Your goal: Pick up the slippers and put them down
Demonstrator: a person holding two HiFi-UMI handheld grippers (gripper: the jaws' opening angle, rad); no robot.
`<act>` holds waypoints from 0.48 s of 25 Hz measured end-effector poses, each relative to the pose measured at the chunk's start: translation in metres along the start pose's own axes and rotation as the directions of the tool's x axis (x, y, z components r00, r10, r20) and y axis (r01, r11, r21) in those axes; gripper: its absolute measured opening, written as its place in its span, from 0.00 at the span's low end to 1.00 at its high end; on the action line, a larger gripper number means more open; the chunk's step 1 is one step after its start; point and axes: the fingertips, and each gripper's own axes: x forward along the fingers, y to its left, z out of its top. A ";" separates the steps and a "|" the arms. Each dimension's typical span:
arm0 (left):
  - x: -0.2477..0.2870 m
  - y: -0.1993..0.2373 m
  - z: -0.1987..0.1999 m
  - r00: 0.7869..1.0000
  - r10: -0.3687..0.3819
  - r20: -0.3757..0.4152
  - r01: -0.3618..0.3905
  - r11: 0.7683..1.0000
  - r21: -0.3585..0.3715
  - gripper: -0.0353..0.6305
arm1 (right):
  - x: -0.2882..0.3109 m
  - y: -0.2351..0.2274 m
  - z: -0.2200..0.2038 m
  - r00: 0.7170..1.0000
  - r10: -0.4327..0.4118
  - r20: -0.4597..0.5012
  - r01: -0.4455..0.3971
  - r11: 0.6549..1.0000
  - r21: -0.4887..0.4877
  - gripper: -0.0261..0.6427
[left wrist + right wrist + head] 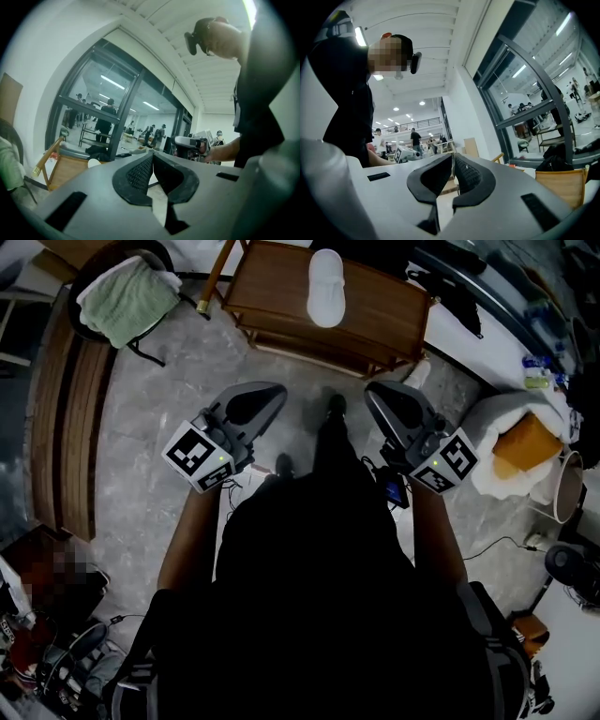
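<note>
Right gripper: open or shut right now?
Shut and empty: the right gripper has its jaws meeting at the tips, with nothing between them.

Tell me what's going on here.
A person stands before a wooden table with one white slipper lying on it, holding a gripper in each hand. The left gripper and right gripper both have their fingers closed on nothing, short of the table. Nothing is picked up yet.

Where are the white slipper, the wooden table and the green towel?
white slipper (325, 287), head view, middle of its top.
wooden table (272, 296), head view, bare top left of the slipper.
green towel (127, 301), head view, middle of the cloth.
</note>
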 end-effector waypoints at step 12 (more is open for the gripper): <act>0.109 0.093 0.036 0.983 0.178 -0.053 -0.180 0.983 -0.036 0.07 | 0.030 -0.171 0.043 0.988 0.150 -0.030 -0.149 0.989 0.023 0.09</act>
